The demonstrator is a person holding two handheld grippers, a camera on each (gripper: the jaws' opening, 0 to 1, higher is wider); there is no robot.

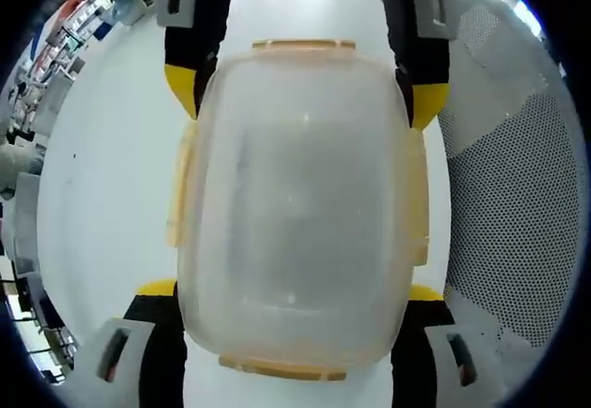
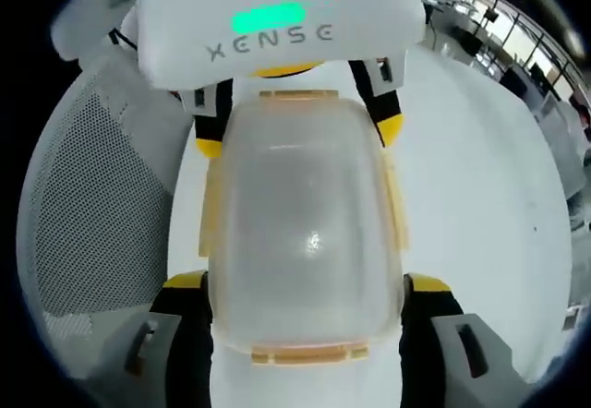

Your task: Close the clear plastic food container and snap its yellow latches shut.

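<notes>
Gripping from both ends, the two tools have this box pinned between them. The left gripper (image 1: 294, 311) has its yellow-tipped jaws spread wide around the near end of the clear plastic food container (image 1: 297, 205), one jaw against each side wall. Facing it from the far end, the right gripper (image 1: 305, 94) does the same, jaws splayed wide and pressed to the box's flanks. In the right gripper view the picture mirrors: the right gripper's own jaws (image 2: 305, 302) straddle the container (image 2: 300, 233), and the left gripper (image 2: 297, 113) meets it from the top, white body reading XENSE.

Lid on, frosted and cloudy, contents impossible to make out. Yellow latches (image 1: 180, 186) run along all four edges; whether they are snapped down I cannot tell. Beneath sits a white table (image 1: 111, 177), with a grey mesh surface (image 1: 517, 233) beside it.
</notes>
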